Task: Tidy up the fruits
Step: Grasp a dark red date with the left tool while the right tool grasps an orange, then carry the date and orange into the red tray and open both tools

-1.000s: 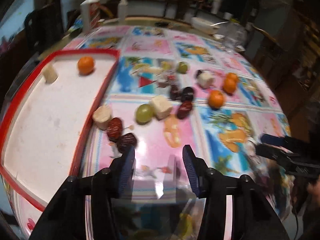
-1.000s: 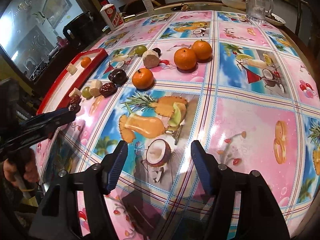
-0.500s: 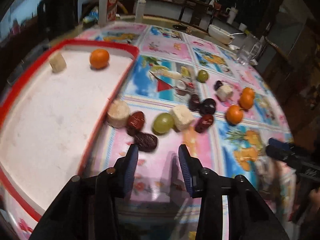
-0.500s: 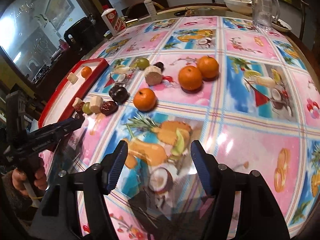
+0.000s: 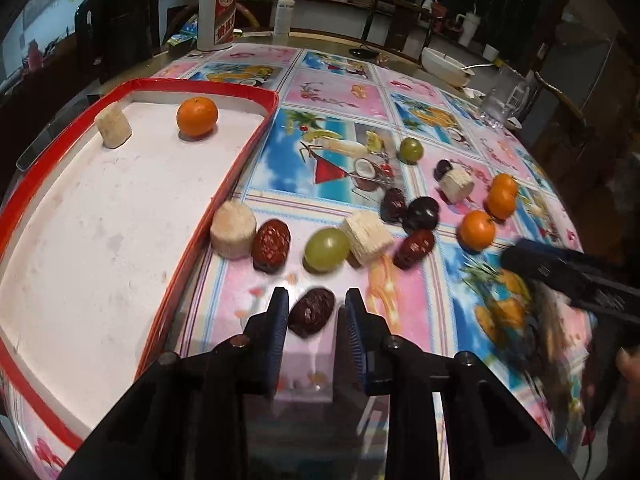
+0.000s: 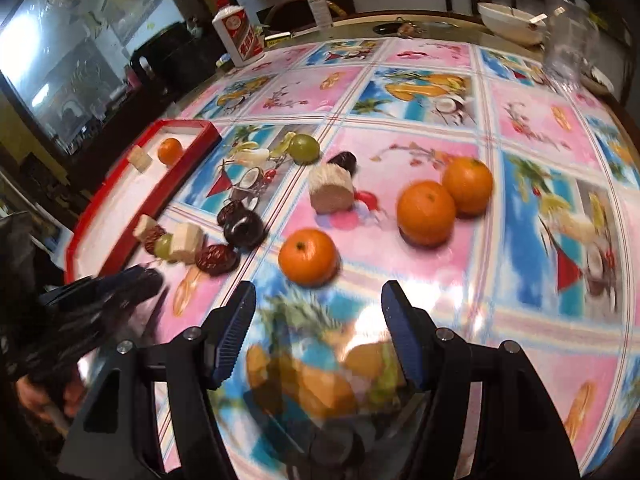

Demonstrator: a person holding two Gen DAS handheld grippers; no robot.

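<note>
Date (image 5: 311,311) between left gripper (image 5: 313,309) fingers

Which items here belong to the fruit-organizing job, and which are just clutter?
Job: red tray; oranges; green grapes; dates; pale cane chunks; dark plum; left gripper, right gripper.

Clutter: white bottle; spray bottle; bowl; glass mug.

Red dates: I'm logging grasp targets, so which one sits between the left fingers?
The lone red date nearest the camera, framed by the left gripper; the others lie farther off among the fruit.
</note>
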